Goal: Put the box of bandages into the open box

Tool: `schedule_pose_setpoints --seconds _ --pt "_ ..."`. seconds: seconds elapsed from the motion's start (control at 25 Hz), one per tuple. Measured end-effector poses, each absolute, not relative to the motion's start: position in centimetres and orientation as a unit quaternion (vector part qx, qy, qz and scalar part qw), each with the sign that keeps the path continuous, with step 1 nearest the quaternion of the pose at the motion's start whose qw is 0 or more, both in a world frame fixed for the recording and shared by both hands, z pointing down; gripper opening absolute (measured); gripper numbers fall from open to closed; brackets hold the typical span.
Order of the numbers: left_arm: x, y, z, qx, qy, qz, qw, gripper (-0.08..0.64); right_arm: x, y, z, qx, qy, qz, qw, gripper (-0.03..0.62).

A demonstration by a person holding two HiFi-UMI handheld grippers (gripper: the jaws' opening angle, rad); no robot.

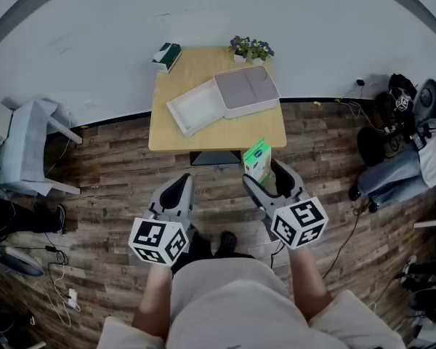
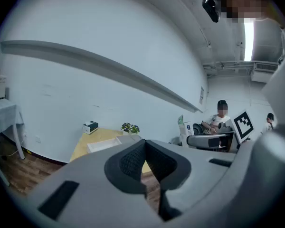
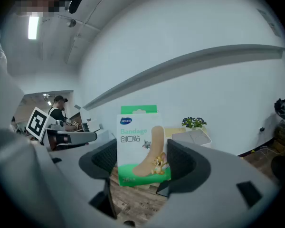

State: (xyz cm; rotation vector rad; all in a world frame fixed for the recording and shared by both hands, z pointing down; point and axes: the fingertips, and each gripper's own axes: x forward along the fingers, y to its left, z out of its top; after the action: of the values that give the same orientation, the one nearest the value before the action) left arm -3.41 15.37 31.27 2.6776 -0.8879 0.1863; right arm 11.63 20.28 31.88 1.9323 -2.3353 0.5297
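Observation:
A green and white bandage box (image 1: 258, 158) (image 3: 142, 146) stands upright between the jaws of my right gripper (image 1: 265, 177) (image 3: 142, 161), which is shut on its two sides. It hangs over the wooden floor, just short of the table's near edge. The open box (image 1: 236, 111) (image 3: 192, 137) lies on the small wooden table (image 1: 171, 133), its white lid flipped out to the left. My left gripper (image 1: 178, 191) (image 2: 143, 163) hovers level with the right one, jaws together and holding nothing. From the left gripper view the bandage box (image 2: 184, 127) shows off to the right.
A tissue box (image 1: 167, 55) and a small potted plant (image 1: 251, 48) sit at the table's far edge by the wall. A grey chair (image 1: 29, 147) stands at the left. At the right are a seated person (image 1: 400, 173), bags and cables on the floor.

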Motion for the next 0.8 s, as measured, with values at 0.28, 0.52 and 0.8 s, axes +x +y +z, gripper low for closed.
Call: schedule_pose_setpoints --seconds 0.28,0.52,0.8 --pt "-4.5 16.1 30.7 0.933 -0.319 0.069 0.153 0.003 11.0 21.6 32.0 0.629 -0.757 0.171 0.041 0.331" --pt "-5.6 16.4 31.1 0.927 -0.332 0.075 0.157 0.003 10.6 21.9 32.3 0.62 -0.765 0.17 0.042 0.331" --pt "-6.7 16.5 31.1 0.919 -0.351 0.077 0.161 0.003 11.3 22.3 32.5 0.628 -0.759 0.169 0.033 0.331"
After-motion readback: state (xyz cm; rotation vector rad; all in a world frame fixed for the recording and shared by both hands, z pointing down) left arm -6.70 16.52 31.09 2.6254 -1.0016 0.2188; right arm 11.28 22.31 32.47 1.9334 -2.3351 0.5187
